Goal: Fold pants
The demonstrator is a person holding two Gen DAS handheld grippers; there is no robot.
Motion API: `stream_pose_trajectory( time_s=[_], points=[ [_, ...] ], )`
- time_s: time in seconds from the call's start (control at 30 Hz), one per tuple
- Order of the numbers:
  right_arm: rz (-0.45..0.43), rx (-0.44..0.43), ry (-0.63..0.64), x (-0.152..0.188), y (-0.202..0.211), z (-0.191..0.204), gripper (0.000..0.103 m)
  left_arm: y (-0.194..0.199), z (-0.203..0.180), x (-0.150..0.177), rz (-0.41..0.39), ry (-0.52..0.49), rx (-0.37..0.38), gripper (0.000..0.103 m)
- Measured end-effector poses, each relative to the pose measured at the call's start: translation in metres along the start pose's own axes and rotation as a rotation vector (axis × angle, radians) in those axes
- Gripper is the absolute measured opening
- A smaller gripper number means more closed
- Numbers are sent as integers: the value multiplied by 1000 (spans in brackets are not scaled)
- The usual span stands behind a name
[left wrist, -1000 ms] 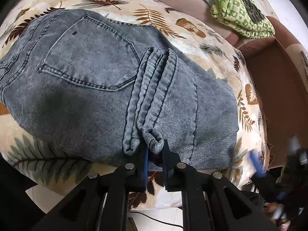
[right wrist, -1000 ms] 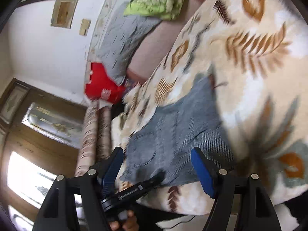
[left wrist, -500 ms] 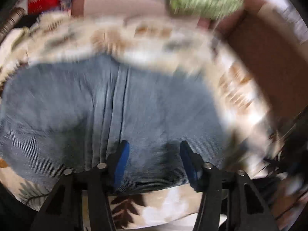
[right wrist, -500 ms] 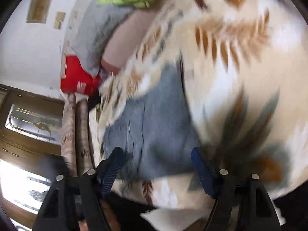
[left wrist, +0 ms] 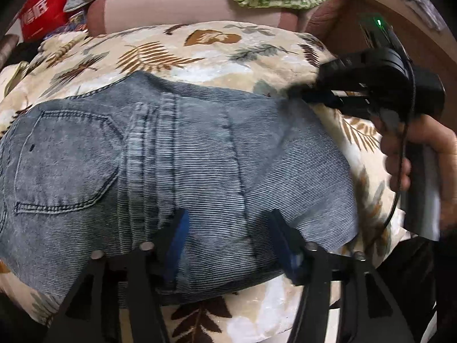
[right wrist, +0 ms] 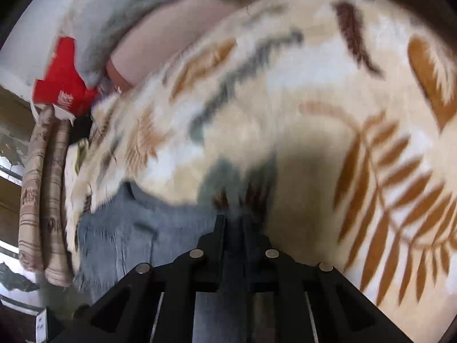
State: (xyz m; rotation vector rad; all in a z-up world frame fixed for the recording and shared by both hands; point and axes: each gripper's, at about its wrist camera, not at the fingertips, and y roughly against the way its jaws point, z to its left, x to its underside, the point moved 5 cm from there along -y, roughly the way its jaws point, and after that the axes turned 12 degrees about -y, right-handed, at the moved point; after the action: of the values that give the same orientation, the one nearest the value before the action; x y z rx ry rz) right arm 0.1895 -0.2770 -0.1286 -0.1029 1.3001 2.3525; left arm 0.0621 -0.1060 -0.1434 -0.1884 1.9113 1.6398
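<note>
Both grippers are black frames with silver round screws; the left gripper (left wrist: pixel 228 243) has blue pads. The right gripper (left wrist: pixel 297 95) carries a green light and a black cable past the hand (left wrist: pixel 417 154).

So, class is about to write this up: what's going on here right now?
A person is folding grey jeans on a leaf-print blanket, with a gripper in each hand. The jeans lie already folded over, back pocket up. The left gripper is at their near edge, jaws opening, with denim between them but not pinched. The right gripper is at the far right corner of the jeans, jaws closing; its own view is blurred, so whether it has cloth cannot be told.
</note>
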Motion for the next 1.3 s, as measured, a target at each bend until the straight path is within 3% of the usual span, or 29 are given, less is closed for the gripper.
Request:
stream_pose_trajectory(
  time_s=[0.1, 0.17, 0.2, 0.23, 0.3, 0.4, 0.5, 0.57, 0.63, 0.67, 0.7, 0.73, 0.87, 0.93, 1.0, 1.07, 1.13, 1.17, 1.2, 1.23, 1.3],
  points=[
    [14, -4, -2, 8, 4, -8, 17, 4, -3, -1, 4, -25, -5, 63],
    [-27, -24, -52, 14, 25, -21, 34, 12, 5, -7, -22, 42, 39, 63],
    [-59, -47, -85, 22, 42, -29, 58, 14, 8, -12, -29, 56, 49, 63],
    [-67, -72, -124, 31, 55, -35, 72, 20, 12, -19, -47, 66, 52, 63],
    [-45, -147, -168, 56, 74, -44, 73, 29, 17, -43, -95, 54, 37, 63],
    [22, -168, -160, 94, 78, -45, 73, 19, 11, -77, -73, 26, 76, 63],
    [54, -221, -131, 125, 75, -36, 70, -8, -5, -98, -15, -64, 38, 63],
    [30, -252, -106, 130, 76, -28, 69, -40, -17, -105, 69, -132, 31, 63],
    [46, -306, -119, 136, 68, -25, 69, -74, -23, -103, 158, -205, -36, 64],
    [89, -266, -98, 143, 52, -25, 65, -81, -23, -104, 152, -213, -57, 67],
    [130, -196, -78, 150, 36, -30, 45, -82, -24, -106, 130, -218, -79, 68],
    [114, -169, -85, 152, 34, -32, 33, -81, -25, -109, 127, -223, -95, 69],
    [168, -173, -135, 150, 40, -36, 33, -84, -24, -114, 137, -210, -91, 70],
    [139, -174, -118, 146, 52, -27, 34, -81, -23, -114, 123, -204, -73, 70],
    [88, -228, -99, 135, 68, -15, 36, -75, -20, -114, 102, -192, -47, 70],
    [61, -270, -106, 121, 73, -9, 40, -63, -9, -116, 58, -138, -19, 70],
    [93, -307, -151, 113, 59, -13, 49, -45, 3, -113, 17, -101, -44, 70],
    [154, -250, -193, 113, 34, -27, 49, -34, 10, -110, -7, -79, -57, 70],
    [181, -217, -222, 114, 23, -38, 35, -25, 15, -105, -23, -65, -54, 70],
    [169, -245, -282, 112, 20, -47, 35, -17, 19, -99, -32, -59, -45, 70],
    [146, -257, -269, 110, 34, -41, 37, 1, 26, -79, -42, -52, -30, 70]
  ],
)
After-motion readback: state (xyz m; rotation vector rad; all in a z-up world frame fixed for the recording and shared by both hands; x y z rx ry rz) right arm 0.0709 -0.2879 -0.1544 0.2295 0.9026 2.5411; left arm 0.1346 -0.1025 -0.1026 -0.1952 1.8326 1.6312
